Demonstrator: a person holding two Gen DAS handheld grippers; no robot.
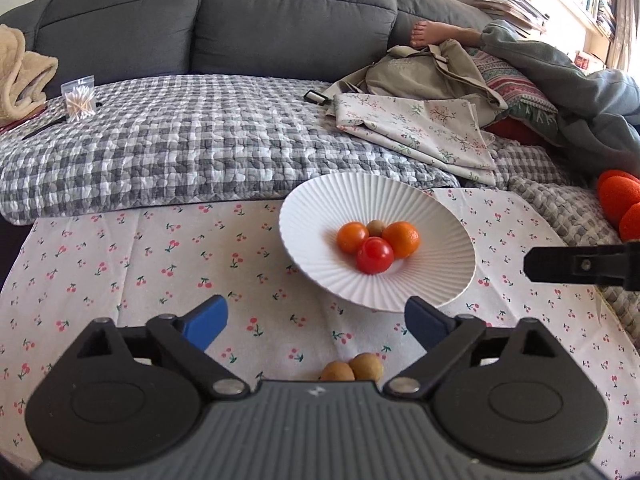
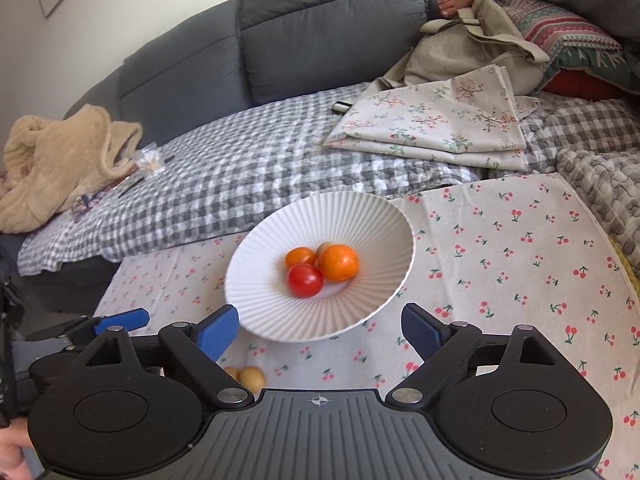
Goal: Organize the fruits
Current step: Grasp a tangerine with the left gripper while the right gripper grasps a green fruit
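Fruit point(image 1: 374, 243) sits gathered mid-plate point(image 1: 320, 204), its slope keeping the pieces together. Two longans point(image 1: 353, 369) lie on the cloth point(image 1: 120, 260) beneath the left gripper point(image 1: 316, 322); both its jaws and the right gripper's point(image 2: 318, 330) stand apart, empty, presumably ready to collect them.

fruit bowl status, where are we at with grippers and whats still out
Left gripper open, empty; right gripper open, empty. White bowl holds four fruits. Two brown fruits out on the cherry-print cloth. Path clear.

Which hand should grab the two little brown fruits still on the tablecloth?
Probably the left. The two brown fruits lie right between the open left gripper fingers, just beneath it. From the open right gripper they sit off toward its left finger.
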